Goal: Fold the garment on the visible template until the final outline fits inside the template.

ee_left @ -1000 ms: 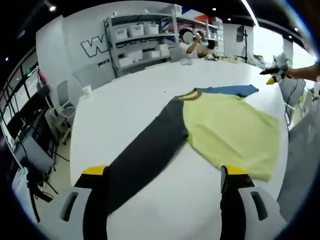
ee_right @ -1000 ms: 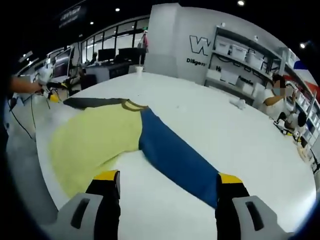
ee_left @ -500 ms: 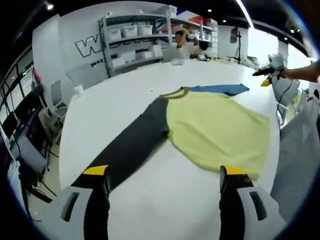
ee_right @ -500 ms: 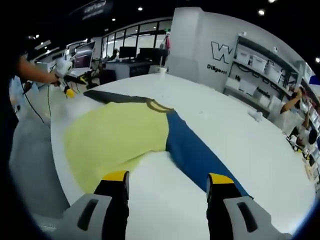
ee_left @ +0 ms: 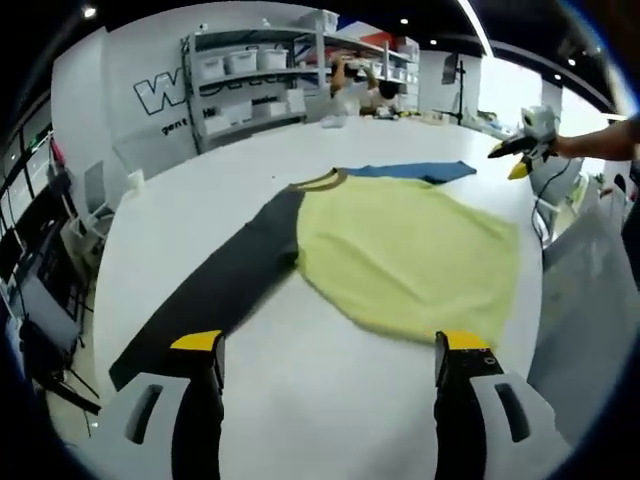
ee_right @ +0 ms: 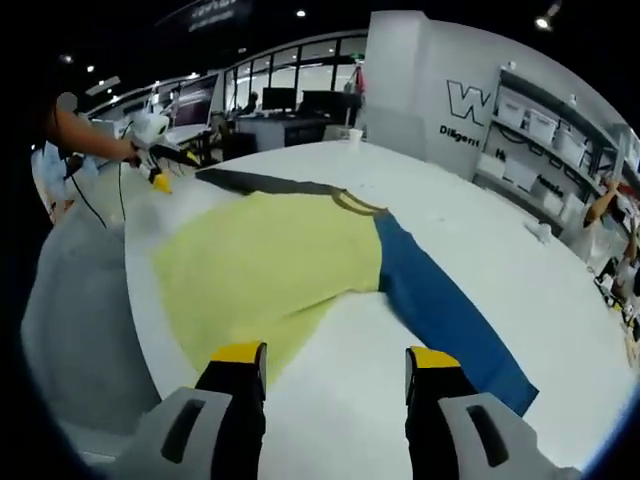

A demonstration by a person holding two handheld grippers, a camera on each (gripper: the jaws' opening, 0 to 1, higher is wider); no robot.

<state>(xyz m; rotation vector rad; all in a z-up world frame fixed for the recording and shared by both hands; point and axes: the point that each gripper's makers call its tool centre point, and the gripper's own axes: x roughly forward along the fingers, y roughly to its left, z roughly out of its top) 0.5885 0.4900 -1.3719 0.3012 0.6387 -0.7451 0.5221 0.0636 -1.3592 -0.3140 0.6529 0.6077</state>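
Note:
A long-sleeved garment lies flat on the white round table (ee_left: 210, 190). Its body is pale yellow (ee_left: 410, 250), one sleeve is dark grey (ee_left: 220, 290), and the other sleeve is blue (ee_left: 410, 171). My left gripper (ee_left: 330, 345) hovers open above the table, near the hem and the dark sleeve's cuff. My right gripper (ee_right: 335, 355) is open over the hem, with the yellow body (ee_right: 270, 270) ahead and the blue sleeve (ee_right: 445, 310) to the right. Each gripper appears in the other's view, hand-held beyond the table edge: the right gripper (ee_left: 522, 150) and the left gripper (ee_right: 152, 132).
Shelves with white bins (ee_left: 250, 85) line the back wall, and a person (ee_left: 350, 85) stands at the table's far end. A paper cup (ee_left: 135, 180) sits near the far rim. Grey floor (ee_right: 80, 320) lies past the table edge, with desks and chairs beyond.
Both cameras have drawn back and swung, so the garment sits differently in each view; it lies as before. The right gripper's jaws have narrowed a little.

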